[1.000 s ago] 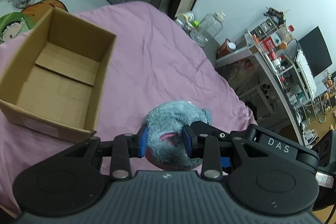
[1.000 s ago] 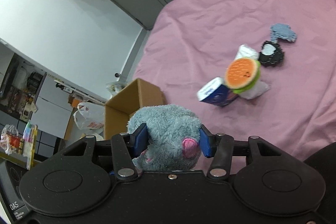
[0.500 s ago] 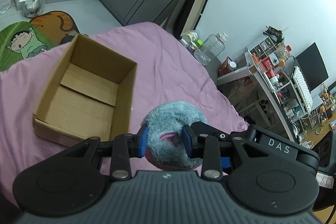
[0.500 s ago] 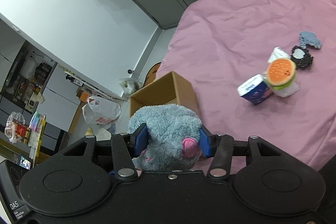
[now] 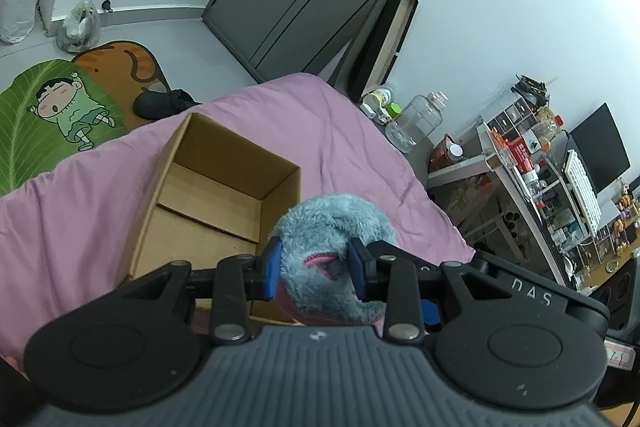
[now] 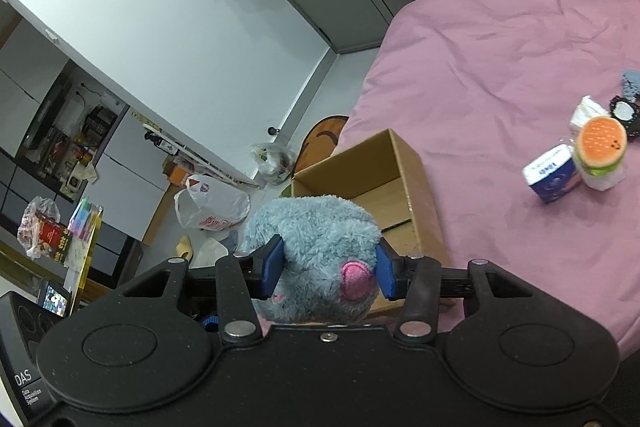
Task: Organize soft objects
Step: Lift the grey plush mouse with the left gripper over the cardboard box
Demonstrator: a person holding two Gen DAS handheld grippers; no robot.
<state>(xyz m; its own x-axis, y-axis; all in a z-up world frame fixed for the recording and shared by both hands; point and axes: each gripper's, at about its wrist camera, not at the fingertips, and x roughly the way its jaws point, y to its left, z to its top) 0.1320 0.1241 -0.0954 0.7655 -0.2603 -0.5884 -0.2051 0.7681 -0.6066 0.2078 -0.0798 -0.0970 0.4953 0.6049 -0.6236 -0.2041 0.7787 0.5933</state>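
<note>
A fluffy grey-blue plush toy (image 5: 328,223) with pink patches is clamped from two sides. My left gripper (image 5: 316,269) is shut on it, blue pads pressed into the fur. My right gripper (image 6: 326,267) also grips the plush toy (image 6: 316,227); its jaws are closing, pads sunk into the fur. An open, empty cardboard box (image 5: 240,163) lies on the pink bed (image 5: 72,219), just beyond and below the toy. In the right wrist view the box (image 6: 416,179) sits directly behind the toy.
On the bed (image 6: 500,47) to the right lie a burger plush (image 6: 602,143), a blue-white carton (image 6: 554,173), a white pack (image 6: 588,111) and a black round item (image 6: 624,111). Cartoon floor mats (image 5: 60,115) lie beyond the bed edge. A cluttered desk (image 5: 520,163) stands at right.
Both grippers have carried the plush toy toward the box and slightly up. The box has shifted from the left to just ahead of the toy. The grip on the toy holds.
</note>
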